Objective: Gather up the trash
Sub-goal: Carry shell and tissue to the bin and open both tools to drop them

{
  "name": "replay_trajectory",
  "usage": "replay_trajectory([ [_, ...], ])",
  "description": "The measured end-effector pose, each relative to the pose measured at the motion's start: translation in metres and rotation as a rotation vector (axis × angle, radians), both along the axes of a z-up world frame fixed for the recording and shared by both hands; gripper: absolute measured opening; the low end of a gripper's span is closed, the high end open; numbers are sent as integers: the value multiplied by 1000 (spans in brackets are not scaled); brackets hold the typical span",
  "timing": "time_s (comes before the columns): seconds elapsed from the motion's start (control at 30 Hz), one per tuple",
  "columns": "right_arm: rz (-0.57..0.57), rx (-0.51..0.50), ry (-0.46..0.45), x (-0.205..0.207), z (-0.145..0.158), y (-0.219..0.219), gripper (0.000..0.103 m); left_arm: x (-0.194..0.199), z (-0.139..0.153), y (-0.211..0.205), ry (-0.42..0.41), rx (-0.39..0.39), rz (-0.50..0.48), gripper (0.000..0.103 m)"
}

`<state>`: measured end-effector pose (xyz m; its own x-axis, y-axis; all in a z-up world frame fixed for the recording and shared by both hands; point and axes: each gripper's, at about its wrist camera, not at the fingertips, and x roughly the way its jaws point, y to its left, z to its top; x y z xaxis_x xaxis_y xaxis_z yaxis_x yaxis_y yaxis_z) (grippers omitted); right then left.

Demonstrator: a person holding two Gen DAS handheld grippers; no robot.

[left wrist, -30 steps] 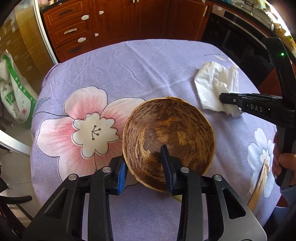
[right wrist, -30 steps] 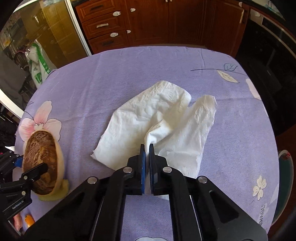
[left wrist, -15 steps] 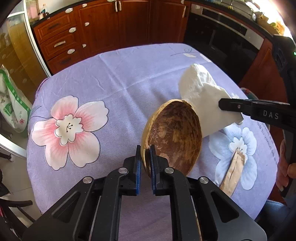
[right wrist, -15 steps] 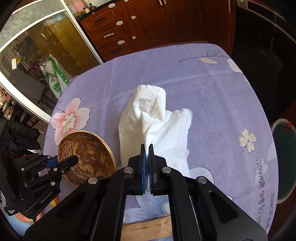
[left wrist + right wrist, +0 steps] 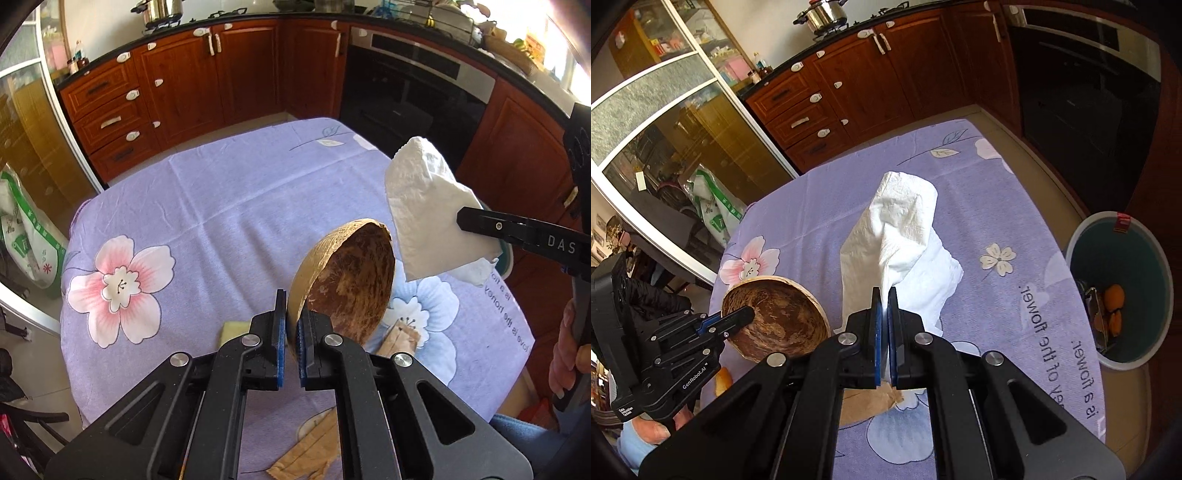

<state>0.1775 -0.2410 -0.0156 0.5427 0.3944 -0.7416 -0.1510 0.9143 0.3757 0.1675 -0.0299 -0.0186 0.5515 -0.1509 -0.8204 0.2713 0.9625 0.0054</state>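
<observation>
- Now my left claw [image 5: 291, 325] is clamped on the shell [image 5: 347, 280] rim, tilted clear of the worktop [image 5: 221, 206].
- My right claw [image 5: 885, 321] pinches the tissue [image 5: 897, 243], hanging ahead; bin [image 5: 1123, 362] waits right.

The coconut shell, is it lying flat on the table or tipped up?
Tipped up. The left gripper pinches the coconut shell by its rim, holding it on edge above the tablecloth, hollow side facing sideways.

A purple tablecloth [image 5: 229, 206] printed with a pink flower [image 5: 122, 286] is covering the table. Wooden cabinets [image 5: 177, 92] and a black oven [image 5: 413, 92] are standing behind it, a steel pot [image 5: 823, 14] is sitting on the stove, and a green-and-white bag [image 5: 22, 236] is leaning beside the table.
</observation>
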Motion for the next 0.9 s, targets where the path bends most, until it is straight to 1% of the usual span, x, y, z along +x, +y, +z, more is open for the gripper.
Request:
replay_trajectory([
  [0.17, -56, 11, -40, -12, 14, -39, 3, 0, 13, -31, -16, -13, -43, 5],
  [0.27, -98, 13, -65, -17, 21, -66, 3, 0, 20, -55, -28, -8, -77, 5],
  [0.53, -214, 21, -99, -30, 30, -148, 3, 8, 30, -122, -27, -12, -161, 6],
  [0.67, -274, 19, -85, -34, 20, -185, 3, 11, 28, -160, -20, -3, -218, 6],
  [0.9, -361, 16, -2, -27, -18, -235, 3, 20, 10, -214, 12, 23, -300, 6],
])
